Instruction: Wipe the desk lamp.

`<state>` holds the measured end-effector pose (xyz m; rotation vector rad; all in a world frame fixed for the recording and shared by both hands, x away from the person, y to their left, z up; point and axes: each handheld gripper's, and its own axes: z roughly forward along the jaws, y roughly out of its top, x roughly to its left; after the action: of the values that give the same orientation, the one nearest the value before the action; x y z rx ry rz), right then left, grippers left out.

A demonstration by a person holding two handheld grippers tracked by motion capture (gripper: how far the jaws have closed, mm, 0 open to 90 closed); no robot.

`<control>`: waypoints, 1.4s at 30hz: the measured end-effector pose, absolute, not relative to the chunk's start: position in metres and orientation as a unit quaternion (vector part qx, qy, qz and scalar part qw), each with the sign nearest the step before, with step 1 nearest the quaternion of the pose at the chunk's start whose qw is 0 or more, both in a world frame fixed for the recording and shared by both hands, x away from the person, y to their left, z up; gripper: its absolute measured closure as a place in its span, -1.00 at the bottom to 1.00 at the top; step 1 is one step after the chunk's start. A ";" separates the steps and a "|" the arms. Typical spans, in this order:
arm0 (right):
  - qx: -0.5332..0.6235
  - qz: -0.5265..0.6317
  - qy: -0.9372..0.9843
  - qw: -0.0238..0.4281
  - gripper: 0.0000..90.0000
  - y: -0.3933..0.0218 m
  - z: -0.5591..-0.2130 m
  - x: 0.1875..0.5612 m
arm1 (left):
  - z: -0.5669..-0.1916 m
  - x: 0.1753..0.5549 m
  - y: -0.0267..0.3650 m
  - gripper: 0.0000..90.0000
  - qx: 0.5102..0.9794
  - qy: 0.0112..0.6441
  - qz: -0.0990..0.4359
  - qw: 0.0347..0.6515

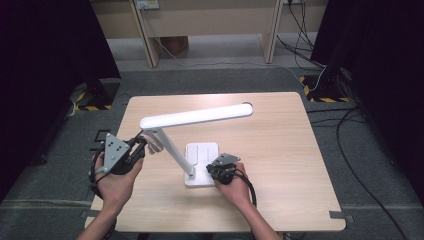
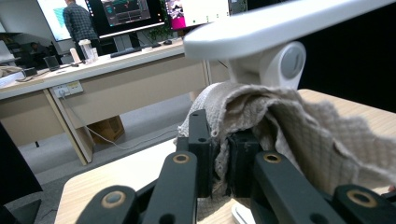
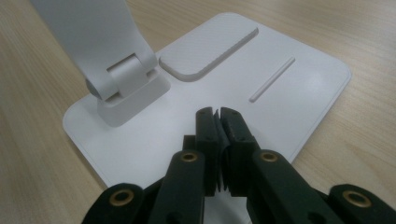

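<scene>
- Two forearms enter the high view from six o'clock, each hand carrying a black two-jaw gripper over a light wooden table (image 1: 280, 130).
- Left gripper (image 1: 142, 145) sits at about nine o'clock of the table; its jaws are clamped on a beige waffle-weave cloth (image 2: 280, 126).
- In the left gripper view the cloth bunches between the black pads and drapes toward four o'clock, its top pressed against the round hinge (image 2: 288, 59) under the lamp's head.
- White desk lamp (image 1: 195, 116) stands at table centre: flat square base (image 1: 202, 160), slanted stem rising toward ten o'clock, long head bar running out toward two o'clock.
- Right gripper (image 1: 216, 170) rests at the base's four o'clock edge, jaws pressed together with nothing between them.
- Right gripper view shows the closed tips (image 3: 217, 122) down against the white base plate, the stem's lower hinge (image 3: 126, 84) at ten o'clock and a raised rectangular pad (image 3: 208, 46) at twelve.
- Background, left gripper view: desks, monitors, and a person standing at eleven o'clock.
</scene>
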<state>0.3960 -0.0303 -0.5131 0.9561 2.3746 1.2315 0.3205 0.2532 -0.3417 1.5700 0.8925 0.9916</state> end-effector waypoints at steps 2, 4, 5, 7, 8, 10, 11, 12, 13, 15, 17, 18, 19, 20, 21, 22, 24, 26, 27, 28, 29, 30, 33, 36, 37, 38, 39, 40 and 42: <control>0.334 0.430 0.826 0.149 0.92 -0.030 -0.513 0.396 | -0.341 0.318 0.253 0.84 0.655 0.371 0.412 0.514; 0.332 0.430 0.826 0.151 0.92 -0.031 -0.513 0.396 | -0.343 0.315 0.253 0.84 0.656 0.371 0.410 0.513; 0.332 0.429 0.826 0.151 0.92 -0.031 -0.513 0.396 | -0.345 0.314 0.252 0.84 0.657 0.372 0.408 0.513; 0.332 0.430 0.826 0.151 0.92 -0.030 -0.513 0.396 | -0.349 0.314 0.251 0.84 0.662 0.372 0.404 0.510; 0.334 0.429 0.826 0.150 0.92 -0.030 -0.513 0.396 | -0.351 0.314 0.250 0.83 0.664 0.372 0.402 0.509; 0.334 0.428 0.826 0.150 0.92 -0.030 -0.513 0.396 | -0.354 0.316 0.249 0.83 0.667 0.374 0.398 0.507; 0.334 0.428 0.826 0.150 0.92 -0.030 -0.513 0.396 | -0.355 0.316 0.248 0.83 0.667 0.375 0.397 0.507; 0.334 0.429 0.826 0.150 0.92 -0.030 -0.513 0.396 | -0.356 0.315 0.247 0.83 0.668 0.374 0.397 0.506; 0.334 0.429 0.826 0.150 0.92 -0.030 -0.513 0.396 | -0.356 0.315 0.246 0.83 0.668 0.375 0.397 0.506; 0.334 0.430 0.826 0.149 0.92 -0.030 -0.513 0.396 | -0.358 0.315 0.245 0.83 0.669 0.375 0.396 0.505; 0.334 0.429 0.826 0.149 0.92 -0.030 -0.513 0.396 | -0.359 0.316 0.246 0.83 0.670 0.377 0.394 0.504; 0.334 0.429 0.826 0.149 0.92 -0.030 -0.513 0.396 | -0.361 0.316 0.245 0.83 0.670 0.378 0.393 0.503; 0.333 0.429 0.826 0.149 0.92 -0.030 -0.513 0.396 | -0.362 0.317 0.245 0.83 0.671 0.378 0.392 0.503; 0.334 0.428 0.826 0.149 0.92 -0.030 -0.513 0.396 | -0.362 0.317 0.244 0.83 0.672 0.378 0.392 0.502; 0.334 0.428 0.826 0.149 0.92 -0.030 -0.513 0.396 | -0.363 0.317 0.244 0.83 0.673 0.377 0.392 0.501; 0.334 0.429 0.826 0.150 0.92 -0.030 -0.513 0.396 | -0.364 0.317 0.243 0.83 0.673 0.378 0.391 0.501; 0.333 0.430 0.825 0.149 0.92 -0.030 -0.513 0.396 | -0.366 0.318 0.243 0.83 0.673 0.379 0.389 0.501; 0.335 0.429 0.825 0.149 0.92 -0.030 -0.513 0.396 | -0.368 0.318 0.242 0.83 0.673 0.379 0.390 0.501; 0.333 0.430 0.826 0.150 0.92 -0.030 -0.513 0.396 | -0.369 0.318 0.242 0.83 0.675 0.379 0.389 0.500; 0.345 0.428 0.823 0.144 0.92 -0.030 -0.513 0.394 | -0.371 0.318 0.241 0.83 0.675 0.380 0.387 0.501; 0.340 0.429 0.824 0.146 0.92 -0.030 -0.513 0.395 | -0.372 0.319 0.241 0.83 0.676 0.379 0.387 0.500; 0.338 0.429 0.824 0.148 0.92 -0.030 -0.513 0.395 | -0.374 0.319 0.241 0.83 0.676 0.380 0.386 0.500; 0.338 0.429 0.824 0.148 0.92 -0.030 -0.513 0.395 | -0.376 0.319 0.241 0.83 0.678 0.380 0.383 0.500; 0.336 0.430 0.824 0.149 0.92 -0.030 -0.514 0.395 | -0.377 0.319 0.240 0.83 0.680 0.379 0.382 0.498; 0.336 0.430 0.825 0.149 0.92 -0.030 -0.514 0.395 | -0.378 0.320 0.240 0.83 0.680 0.379 0.382 0.498; 0.336 0.429 0.825 0.150 0.92 -0.030 -0.513 0.395 | -0.379 0.320 0.240 0.83 0.681 0.379 0.381 0.497; 0.336 0.430 0.824 0.149 0.92 -0.030 -0.514 0.395 | -0.380 0.320 0.240 0.83 0.681 0.379 0.381 0.497; 0.336 0.431 0.824 0.149 0.92 -0.030 -0.514 0.395 | -0.381 0.320 0.240 0.83 0.681 0.380 0.380 0.497; 0.336 0.431 0.824 0.149 0.92 -0.030 -0.514 0.395 | -0.382 0.321 0.239 0.83 0.682 0.381 0.379 0.496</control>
<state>0.3952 -0.0305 -0.5137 0.9668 2.3680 1.2377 0.3208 0.2393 -0.3824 1.6518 0.9238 0.9181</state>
